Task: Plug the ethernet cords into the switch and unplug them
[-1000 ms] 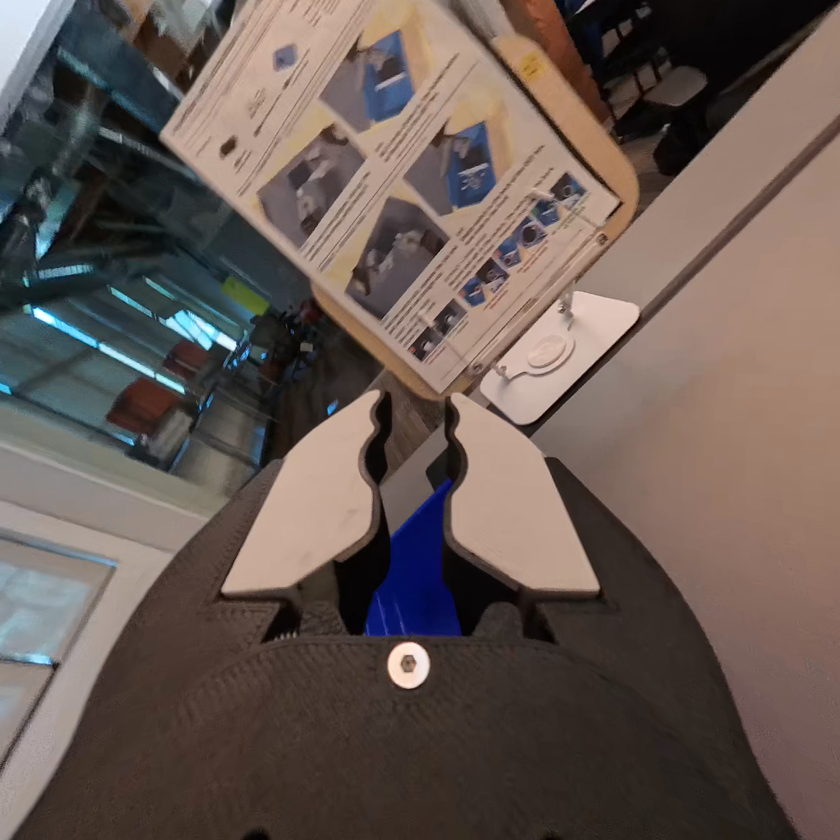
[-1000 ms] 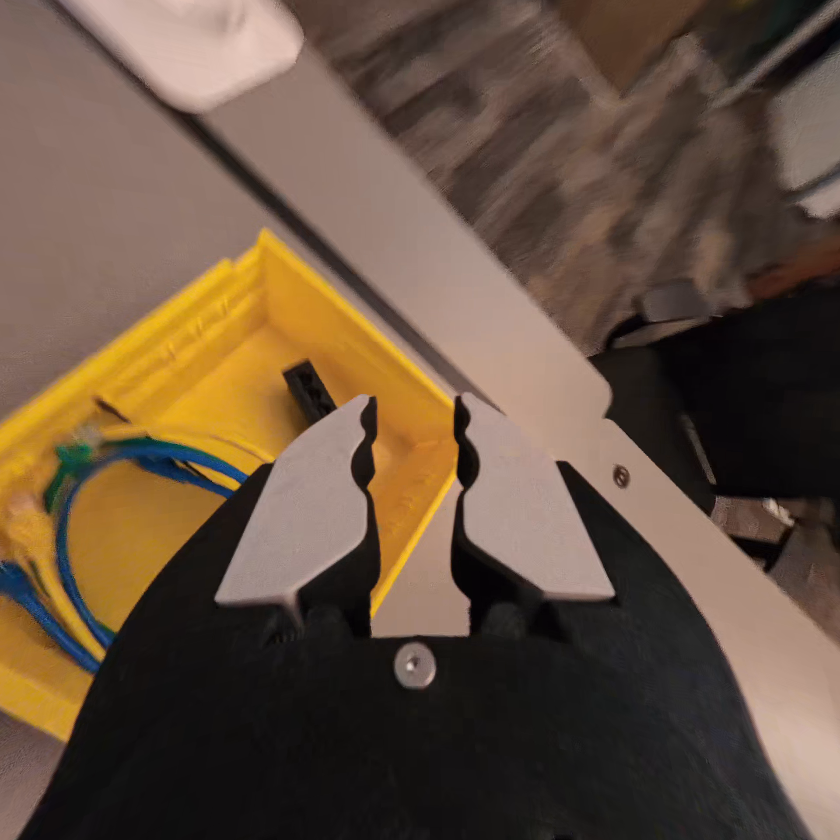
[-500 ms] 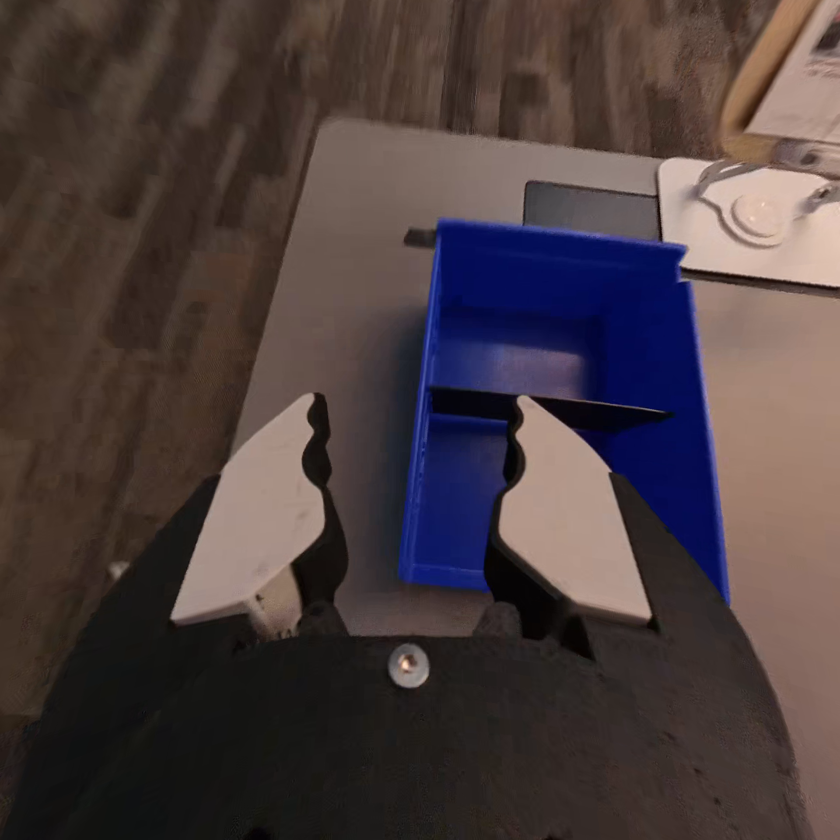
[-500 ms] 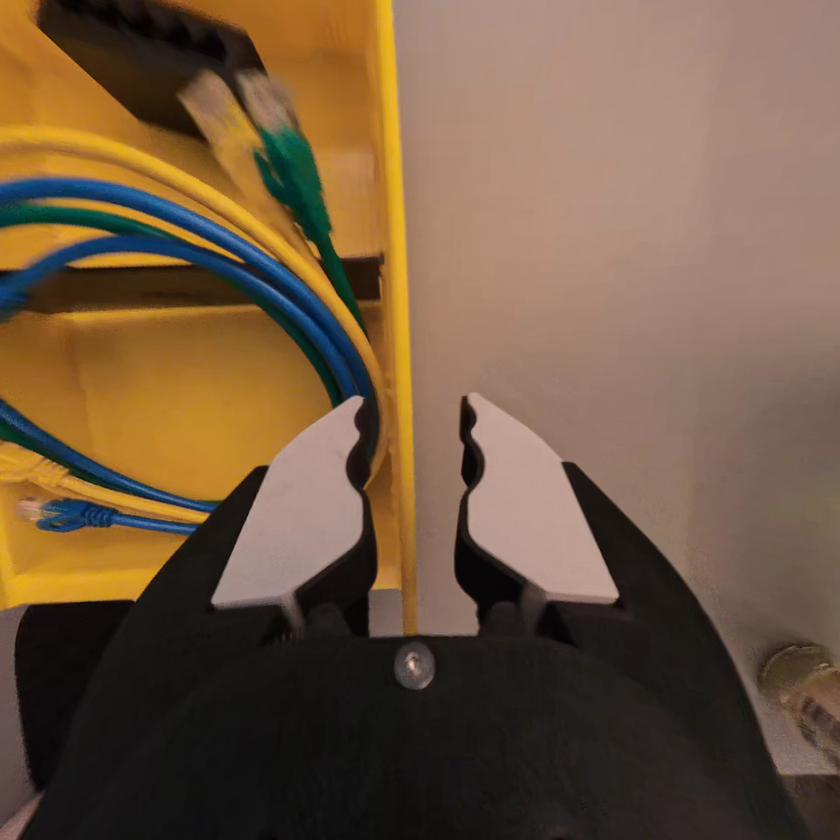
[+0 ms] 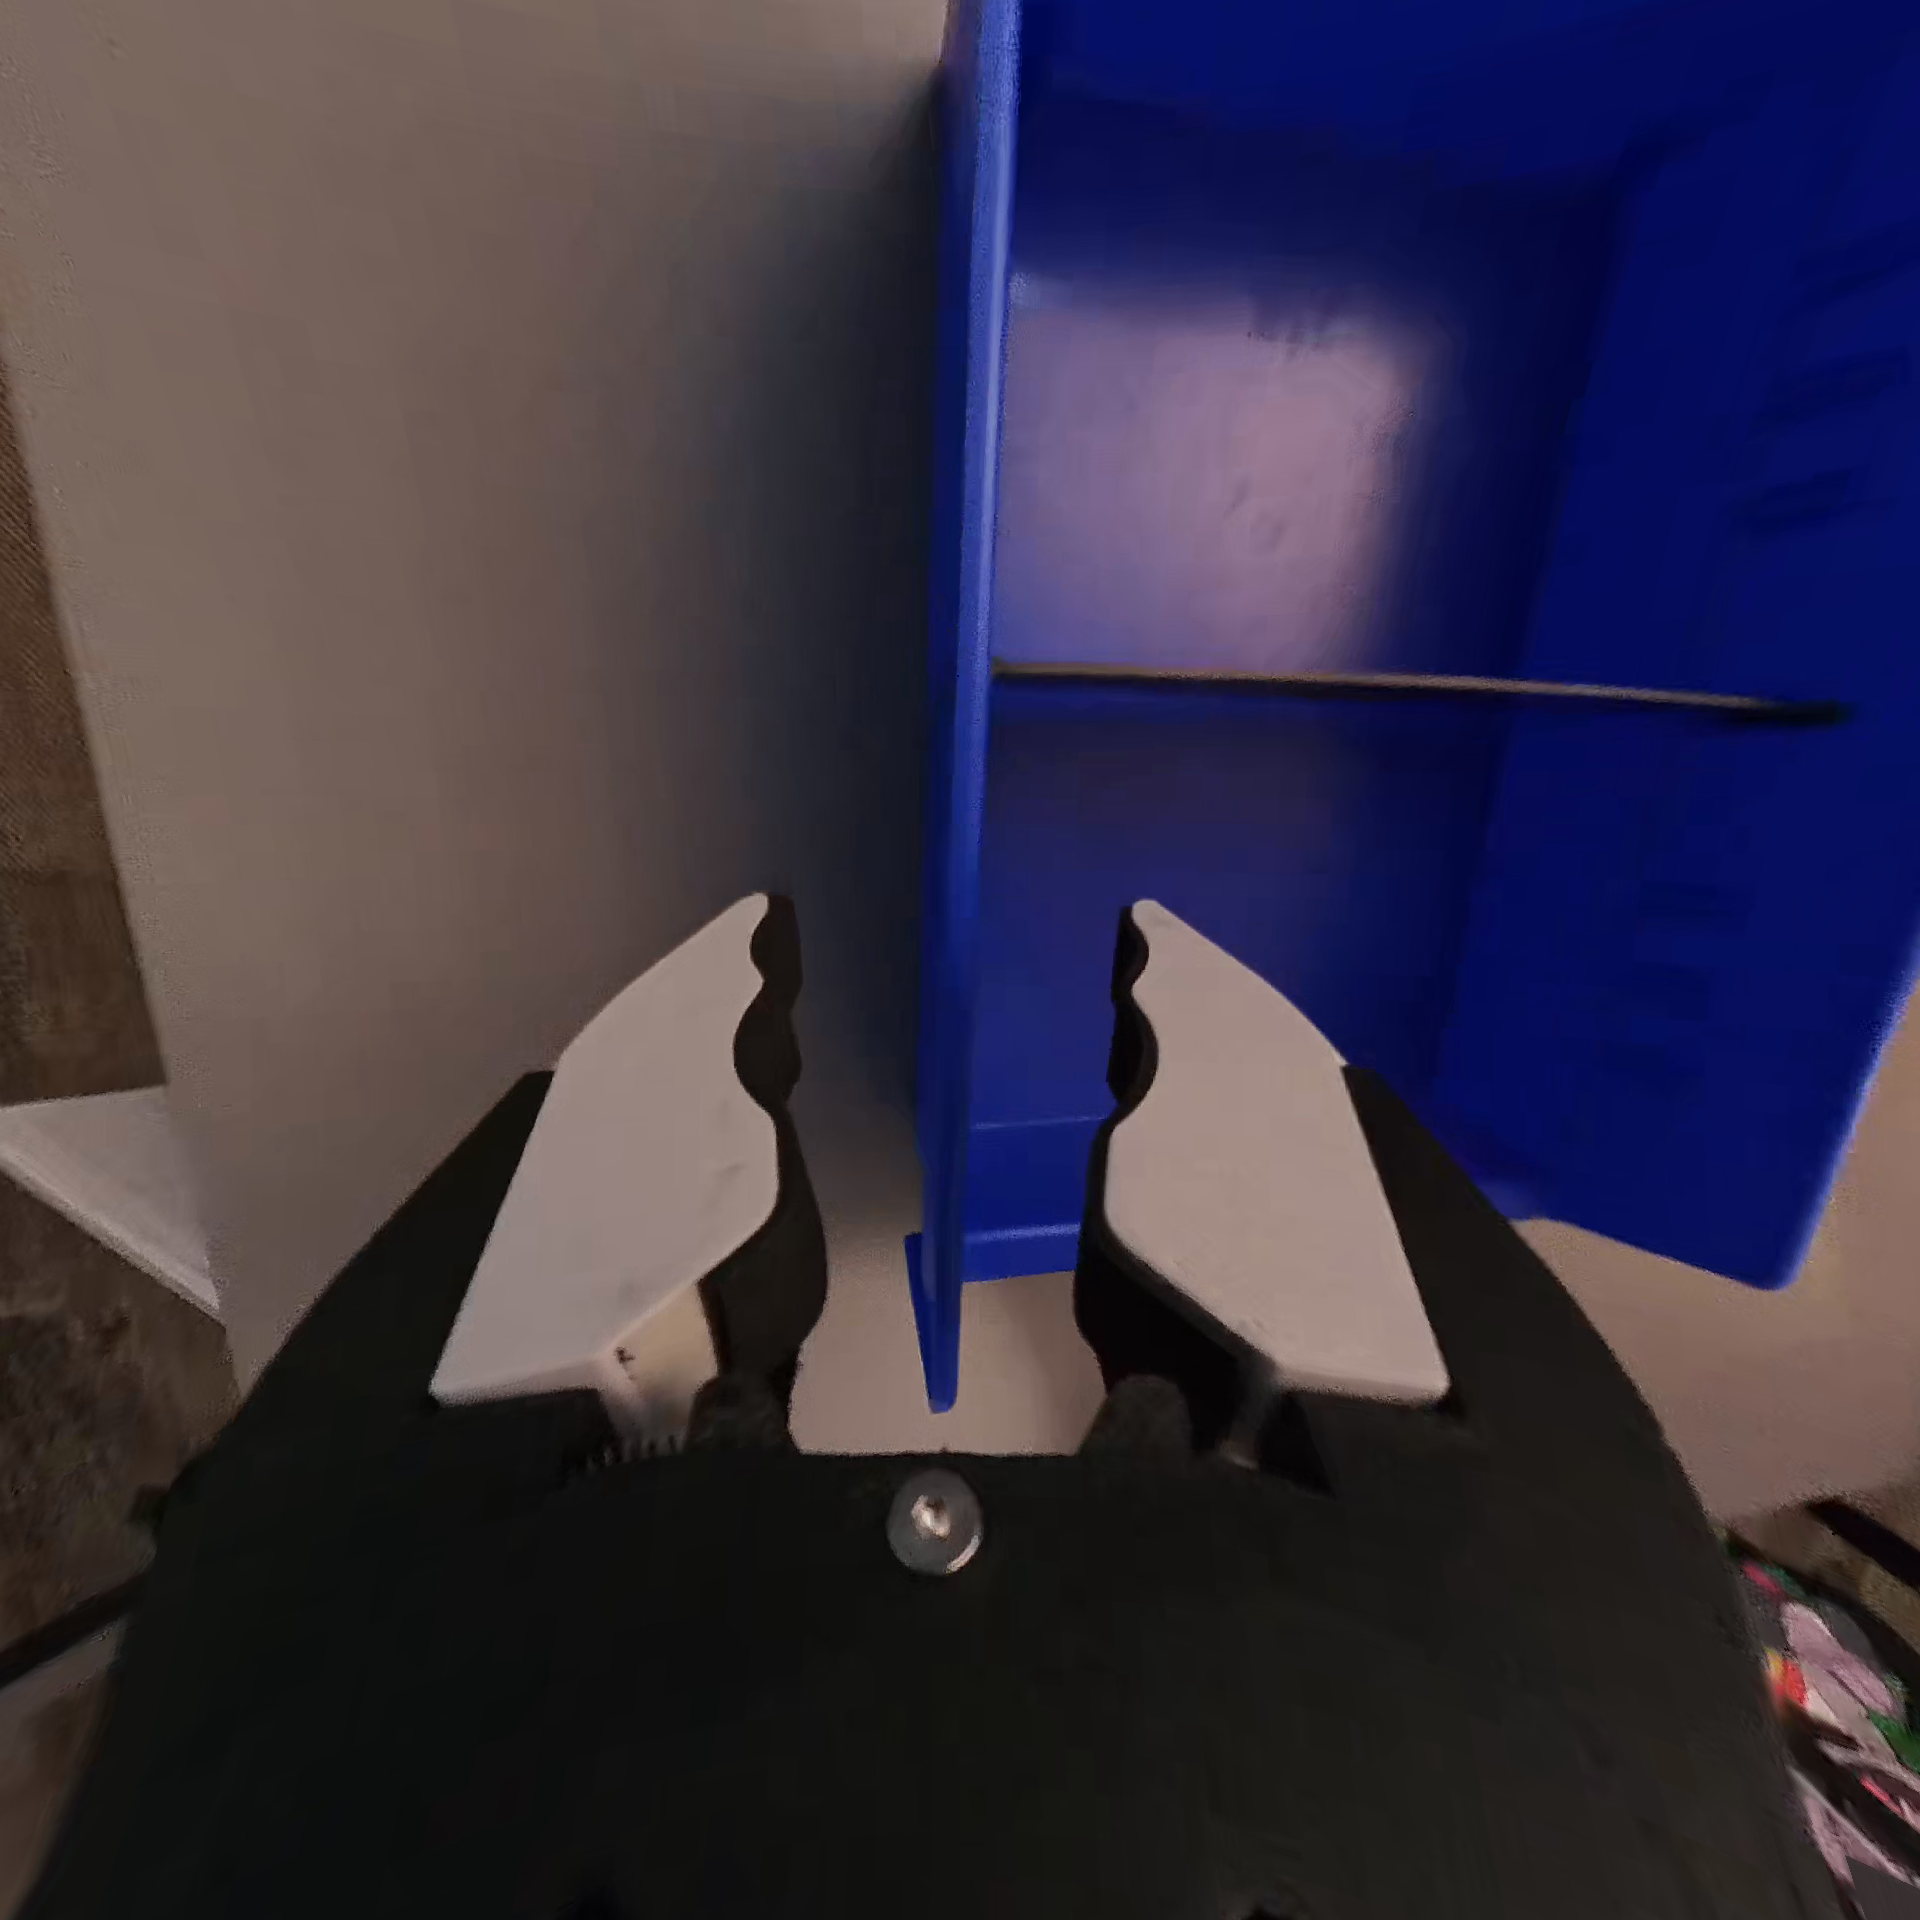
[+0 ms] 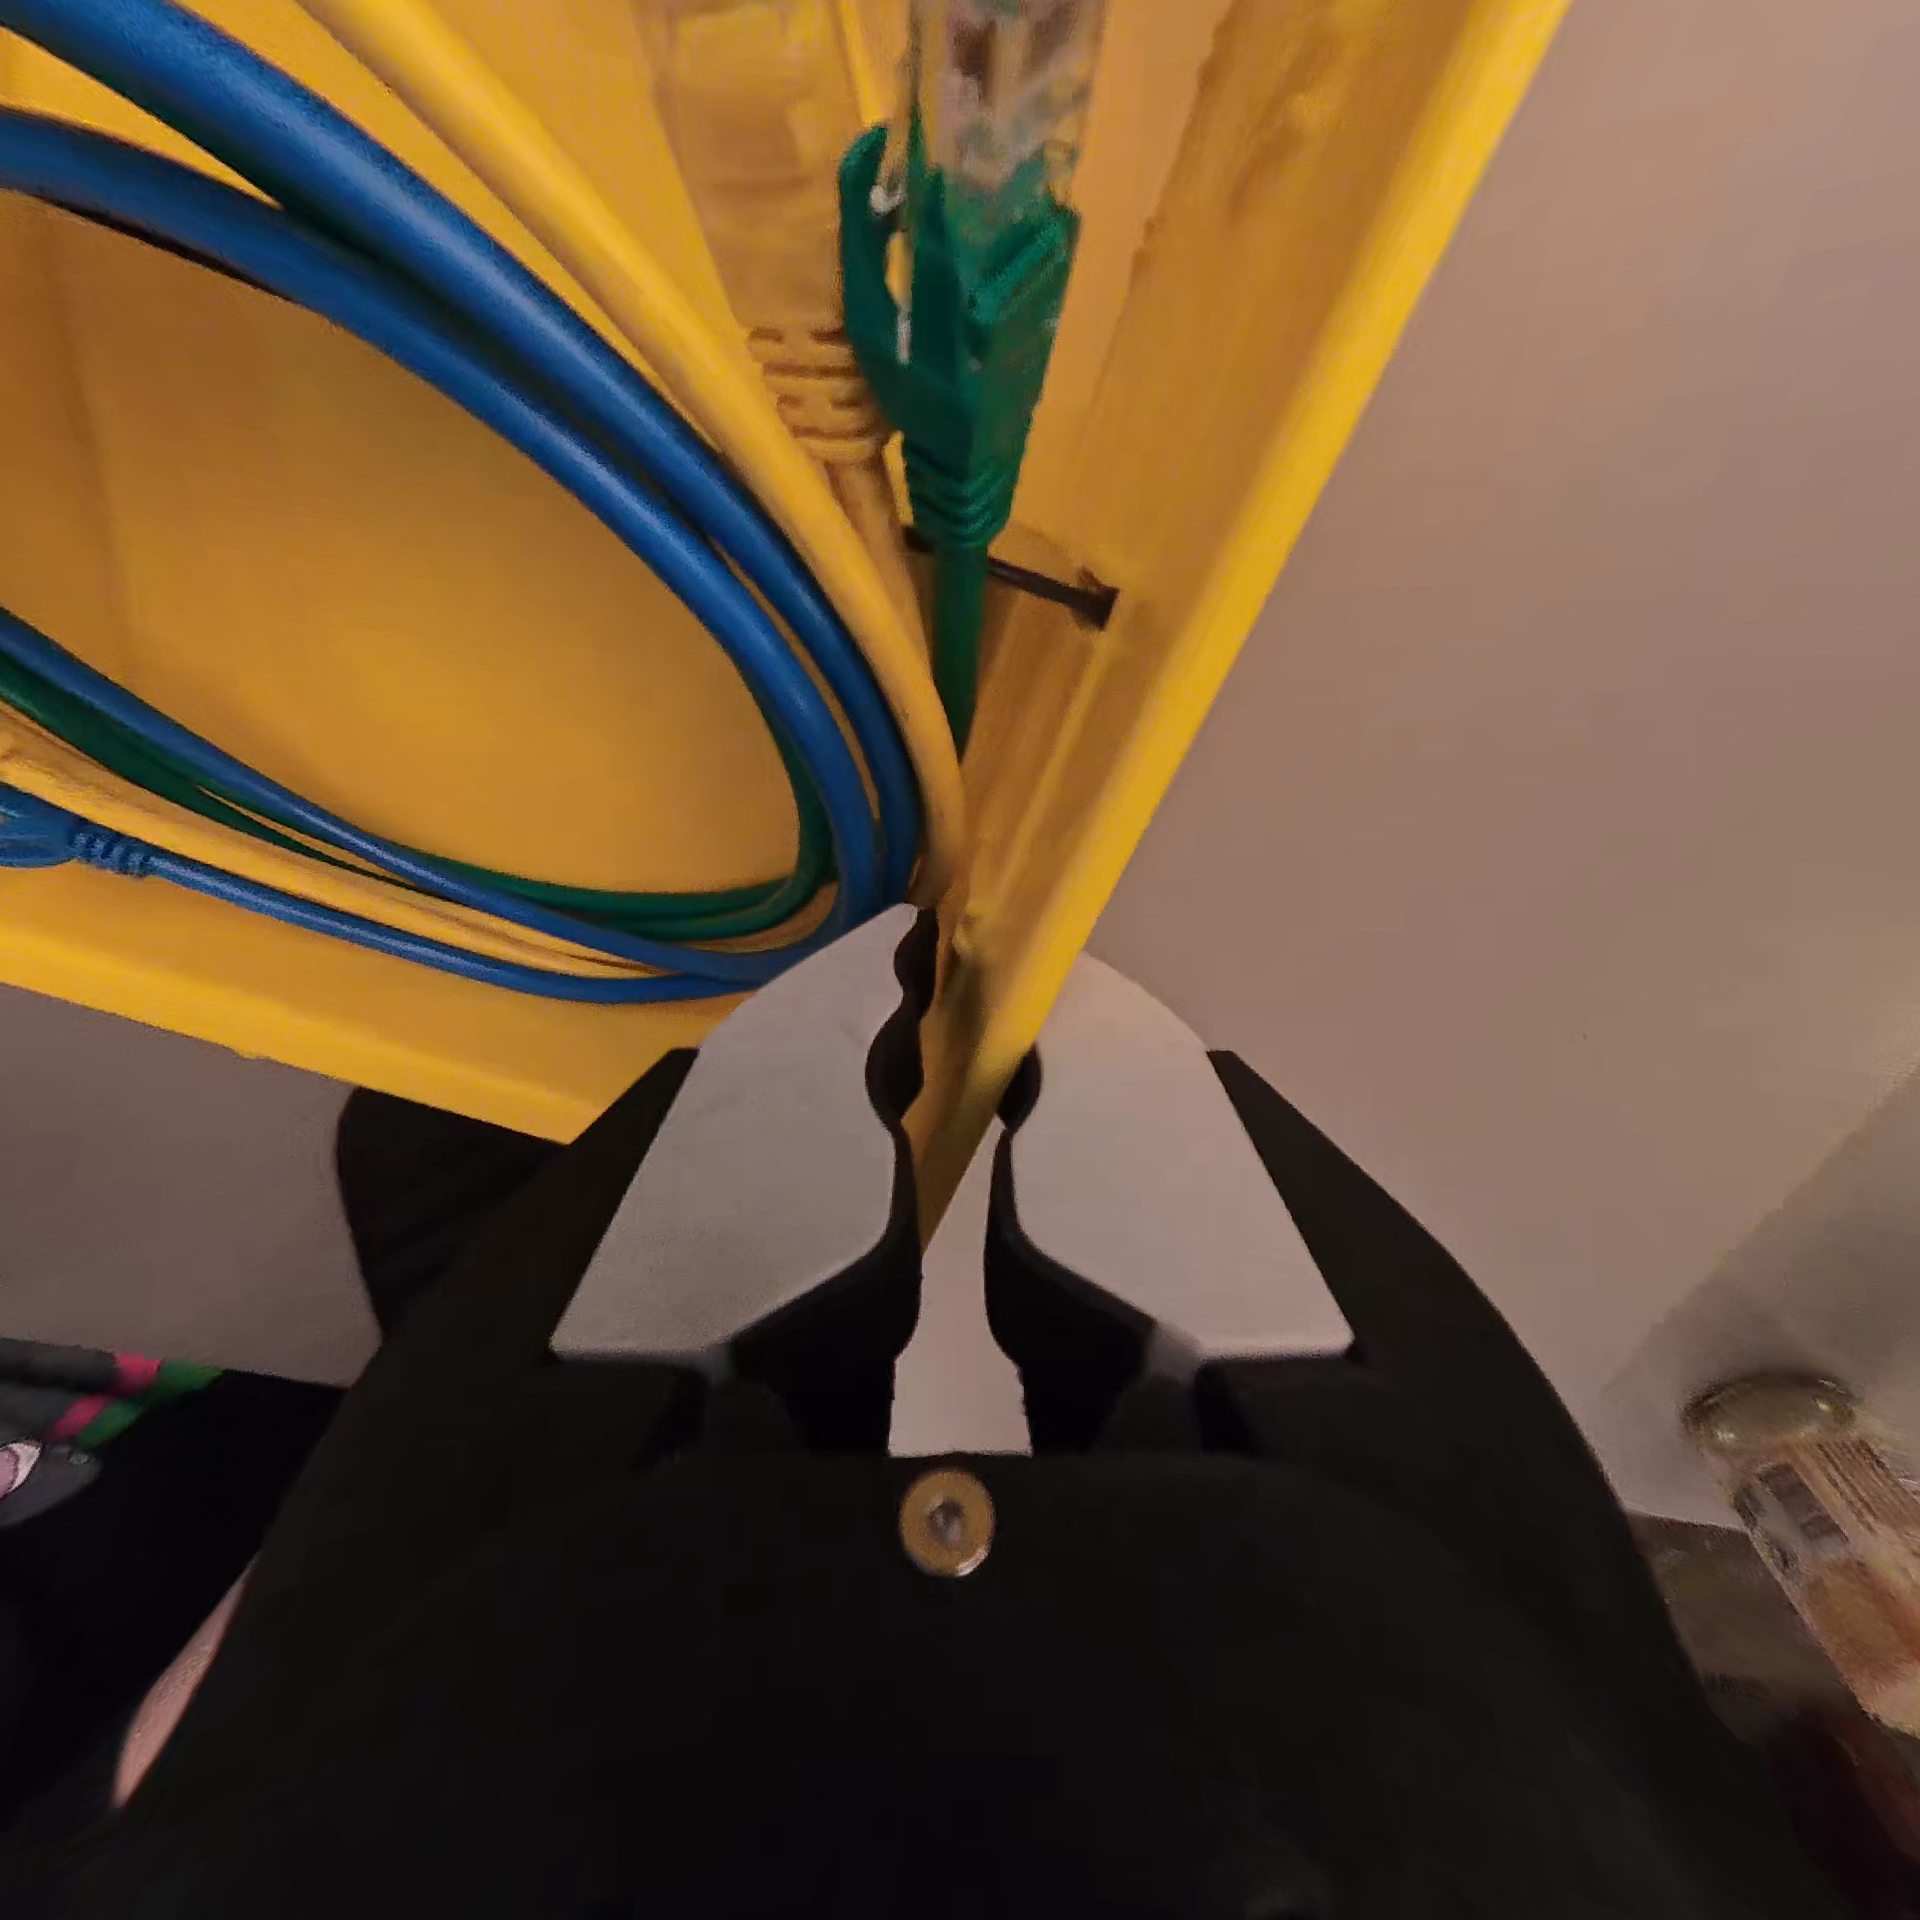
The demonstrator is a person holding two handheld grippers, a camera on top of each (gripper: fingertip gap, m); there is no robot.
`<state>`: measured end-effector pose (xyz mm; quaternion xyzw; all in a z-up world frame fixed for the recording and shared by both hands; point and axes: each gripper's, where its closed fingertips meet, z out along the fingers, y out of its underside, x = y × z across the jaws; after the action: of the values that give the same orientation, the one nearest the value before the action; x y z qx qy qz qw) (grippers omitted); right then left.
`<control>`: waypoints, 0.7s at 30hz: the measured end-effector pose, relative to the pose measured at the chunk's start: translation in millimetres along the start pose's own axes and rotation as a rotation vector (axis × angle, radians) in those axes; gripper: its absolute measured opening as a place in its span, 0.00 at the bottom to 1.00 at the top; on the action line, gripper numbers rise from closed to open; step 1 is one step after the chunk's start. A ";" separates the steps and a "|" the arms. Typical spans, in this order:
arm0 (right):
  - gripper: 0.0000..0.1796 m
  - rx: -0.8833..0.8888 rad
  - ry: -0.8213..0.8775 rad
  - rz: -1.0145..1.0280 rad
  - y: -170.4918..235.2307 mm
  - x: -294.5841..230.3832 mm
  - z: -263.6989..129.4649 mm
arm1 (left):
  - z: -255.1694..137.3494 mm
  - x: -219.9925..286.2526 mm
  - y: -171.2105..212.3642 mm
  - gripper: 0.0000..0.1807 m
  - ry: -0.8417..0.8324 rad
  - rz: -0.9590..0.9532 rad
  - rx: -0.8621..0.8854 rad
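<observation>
In the right wrist view a yellow bin [image 6: 1299,436] holds coiled ethernet cords: blue cords [image 6: 623,468], a yellow cord [image 6: 644,312] and a green cord whose green plug [image 6: 966,343] lies against the bin's right wall. My right gripper [image 6: 971,987] is shut on that right wall near the bin's front corner. The switch is out of view. In the left wrist view an empty blue bin [image 5: 1662,623] has a thin black divider [image 5: 1403,686]. My left gripper [image 5: 951,914] is open and straddles the blue bin's left wall, with one finger inside and one outside.
Both bins sit on a grey table [image 5: 468,520]. The table's left edge and the floor [image 5: 62,935] show at the left. A brass-coloured object [image 6: 1818,1507] lies at the lower right of the right wrist view. Left tips to right tips: about 80 cm. From the right gripper's tips to the brass-coloured object [image 6: 1818,1507] is close to 40 cm.
Both grippers have dropped down close to the bins. The left gripper moved over the blue bin's left wall. The right gripper closed on the yellow bin's right wall.
</observation>
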<state>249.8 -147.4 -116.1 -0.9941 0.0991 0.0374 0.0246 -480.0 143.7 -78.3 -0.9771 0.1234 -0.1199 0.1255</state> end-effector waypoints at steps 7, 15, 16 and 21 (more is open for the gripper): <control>0.03 -0.053 -0.038 -0.194 -22.5 -84.3 7.4 | 22.3 7.1 5.1 0.12 0.104 0.014 -0.087; 0.09 0.007 -0.054 -0.338 -35.4 -138.8 -2.4 | 32.9 34.6 23.1 0.06 -0.054 0.318 -0.266; 0.12 0.053 -0.030 -0.338 -39.4 -135.6 -10.8 | 33.9 41.4 24.3 0.07 -0.061 0.333 -0.287; 0.20 0.507 0.170 -0.302 -78.2 -132.0 -95.6 | 42.8 70.5 19.2 0.08 -0.071 0.427 -0.323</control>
<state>143.0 -50.5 -7.2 -0.9593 -0.0418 -0.0760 0.2687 -406.3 115.8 -109.5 -0.9398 0.3398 -0.0353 -0.0055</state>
